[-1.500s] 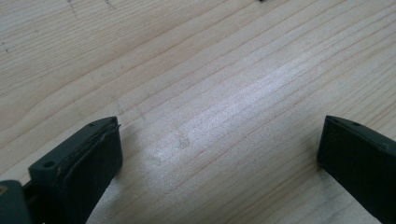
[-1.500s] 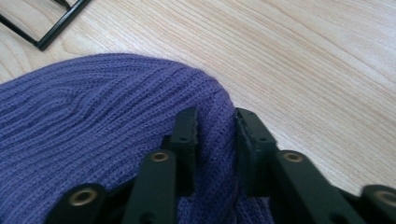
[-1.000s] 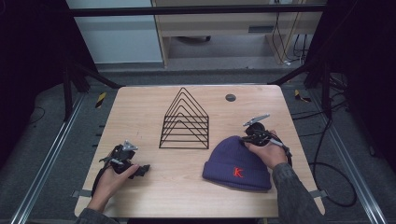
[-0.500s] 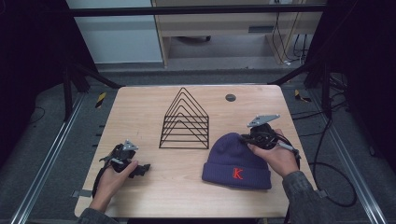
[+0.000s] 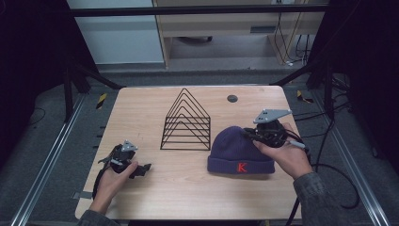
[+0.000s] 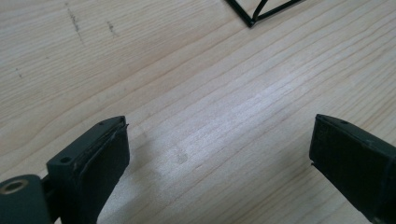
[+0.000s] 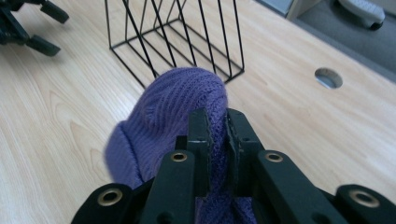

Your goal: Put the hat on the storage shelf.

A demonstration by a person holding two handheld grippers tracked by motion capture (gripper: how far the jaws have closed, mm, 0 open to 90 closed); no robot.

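A purple knit beanie (image 5: 240, 150) with a red K on its cuff lies at the right of the wooden table (image 5: 141, 113). My right gripper (image 5: 248, 134) is shut on the beanie's crown and holds that part up off the table, while the cuff hangs low. In the right gripper view the two jaws pinch a fold of the beanie (image 7: 173, 107) at the right gripper (image 7: 217, 116). My left gripper (image 5: 141, 169) rests near the table's front left, open. Its jaws have just been closing a little, with nothing but bare wood between them at the left gripper (image 6: 219, 135).
A black wire rack (image 5: 187, 121) of nested triangles stands mid-table, just left of the beanie. A round cable hole (image 5: 232, 98) sits near the far edge. Cables trail off the table's right side. Bare wood lies between the two hands.
My right gripper has risen and shifted right, pulling the beanie's crown up so the hat stands taller. The left hand has stayed where it was.
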